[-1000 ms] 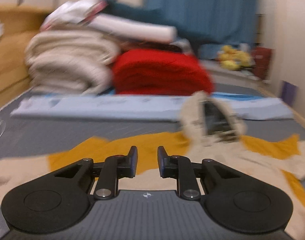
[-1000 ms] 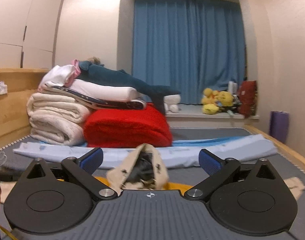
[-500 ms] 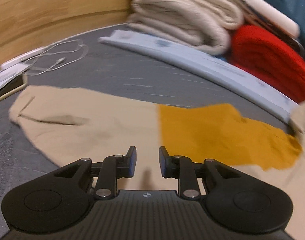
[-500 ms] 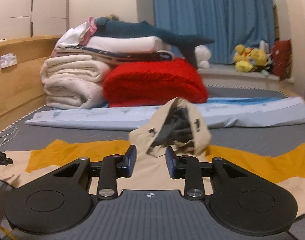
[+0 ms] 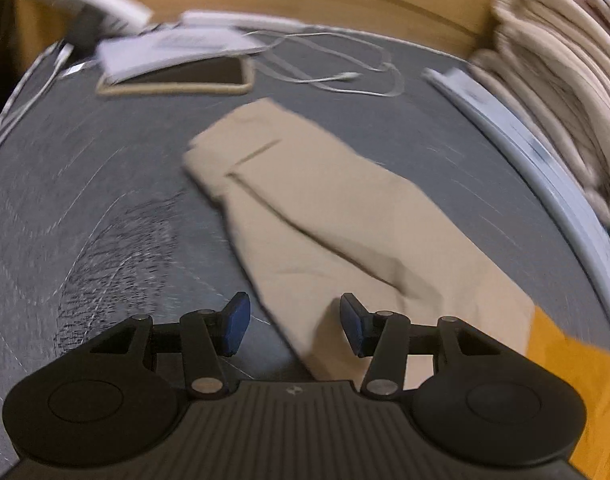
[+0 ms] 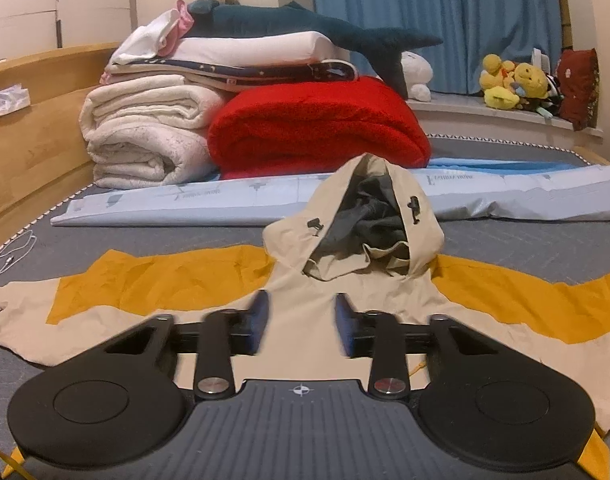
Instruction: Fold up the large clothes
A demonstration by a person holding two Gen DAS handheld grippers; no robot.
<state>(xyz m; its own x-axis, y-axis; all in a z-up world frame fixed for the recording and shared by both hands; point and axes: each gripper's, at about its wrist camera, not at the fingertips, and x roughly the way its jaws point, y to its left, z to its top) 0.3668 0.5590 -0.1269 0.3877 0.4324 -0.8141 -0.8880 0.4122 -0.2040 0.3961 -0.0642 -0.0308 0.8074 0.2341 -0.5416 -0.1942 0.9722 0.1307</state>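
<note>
**Getting ready to fold the sleeve in**

On the left side, the left gripper (image 5: 291, 326) hangs over the near part of the jacket's left sleeve (image 5: 329, 216). Its jaws are apart and opening wider. The edge of the sleeve lies under the gap between them, but the blue pads (image 5: 233, 322) do not press on the cloth. The sleeve lies flat on the grey bed (image 5: 85, 200), with its cuff end pointing at a phone (image 5: 177, 78) and a white cable (image 5: 345, 76) further off. This view is blurry.

In the middle, the jacket (image 6: 305, 300) is tan with a yellow band. It is spread out wide on the bed, both sleeves out to the sides. Its hood (image 6: 357, 220) stands up like a little tent.

The right gripper (image 6: 301, 320) sits low over the jacket's back, just below the hood. Its jaws are closing and the gap is small. I cannot see the pads pinching any cloth; they look to be above it.

I think this is the start of the fold. The jacket is laid out but nothing is folded yet. Next, the left gripper would need to go down, pinch the sleeve, and carry it across onto the body. The right gripper may need to hold the middle still so the jacket does not slide.
</note>
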